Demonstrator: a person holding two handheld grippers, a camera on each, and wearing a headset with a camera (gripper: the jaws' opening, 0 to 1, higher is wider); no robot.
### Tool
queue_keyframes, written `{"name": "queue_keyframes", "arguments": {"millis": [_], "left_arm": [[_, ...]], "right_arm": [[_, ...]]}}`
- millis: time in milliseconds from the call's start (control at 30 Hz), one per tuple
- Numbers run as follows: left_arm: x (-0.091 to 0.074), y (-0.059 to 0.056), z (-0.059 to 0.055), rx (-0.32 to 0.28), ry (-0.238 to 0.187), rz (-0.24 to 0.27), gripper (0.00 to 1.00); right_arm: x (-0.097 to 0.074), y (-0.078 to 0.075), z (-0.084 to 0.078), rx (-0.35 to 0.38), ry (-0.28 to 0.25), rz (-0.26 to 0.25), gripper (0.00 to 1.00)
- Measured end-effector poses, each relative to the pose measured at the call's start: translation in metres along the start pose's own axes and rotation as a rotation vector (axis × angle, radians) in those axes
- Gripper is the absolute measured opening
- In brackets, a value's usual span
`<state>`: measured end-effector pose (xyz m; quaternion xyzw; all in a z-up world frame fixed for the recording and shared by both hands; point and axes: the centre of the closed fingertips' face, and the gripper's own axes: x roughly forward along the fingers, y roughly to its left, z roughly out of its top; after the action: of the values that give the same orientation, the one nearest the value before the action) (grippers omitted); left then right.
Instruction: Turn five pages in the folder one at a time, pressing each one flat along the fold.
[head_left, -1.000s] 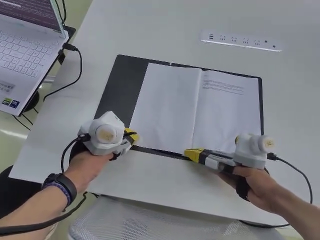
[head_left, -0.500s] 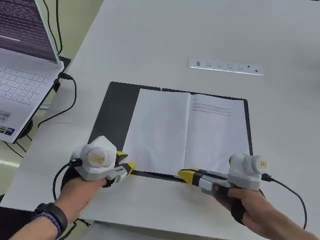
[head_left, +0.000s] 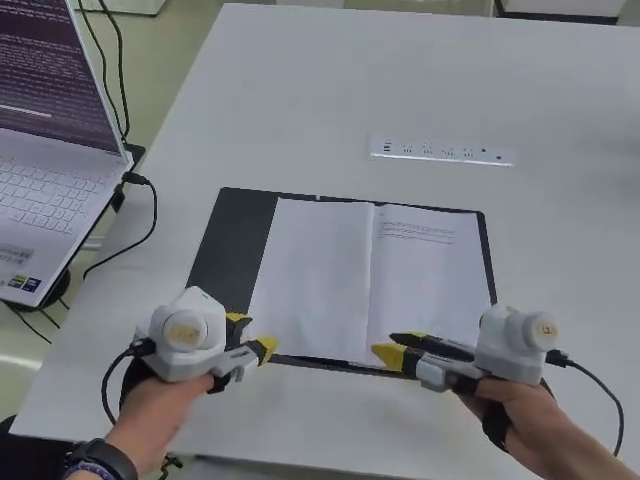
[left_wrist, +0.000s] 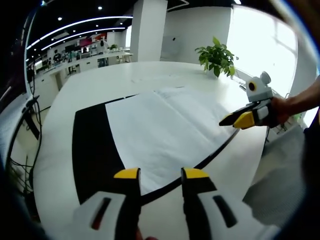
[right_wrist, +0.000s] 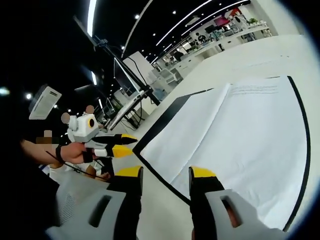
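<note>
So the folder (head_left: 232, 245) lies open on the tabletop (head_left: 300, 90), left claw (head_left: 252, 334) and right claw (head_left: 392, 348) both open, empty, at its near edge.

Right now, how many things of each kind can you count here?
White-and-yellow hand-held grippers: 2 (left hand-held gripper, right hand-held gripper)
Open black folder with white pages: 1
White laptop computer: 1
White flat socket strip: 1
Total: 5
</note>
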<state>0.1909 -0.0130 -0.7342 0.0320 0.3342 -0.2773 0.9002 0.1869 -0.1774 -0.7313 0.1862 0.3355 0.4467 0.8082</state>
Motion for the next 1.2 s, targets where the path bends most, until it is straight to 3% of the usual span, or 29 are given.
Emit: {"name": "queue_keyframes", "arguments": {"millis": [367,533,967,1200], "left_arm": [[-0.02,-0.001,0.035,0.078,-0.051,-0.014,0.37],[-0.029,-0.002,0.045,0.107,-0.064,-0.019,0.4],[-0.059,-0.004,0.056,0.138,-0.073,-0.012,0.54],[-0.073,-0.005,0.051,0.109,-0.078,-0.011,0.62]], "right_arm": [[-0.047,-0.014,0.027,-0.106,-0.047,-0.099,0.44],[-0.066,-0.02,0.033,-0.124,-0.065,-0.134,0.48],[-0.118,-0.015,0.046,-0.197,-0.087,-0.225,0.64],[-0.141,-0.015,0.049,-0.187,-0.118,-0.263,0.7]]}}
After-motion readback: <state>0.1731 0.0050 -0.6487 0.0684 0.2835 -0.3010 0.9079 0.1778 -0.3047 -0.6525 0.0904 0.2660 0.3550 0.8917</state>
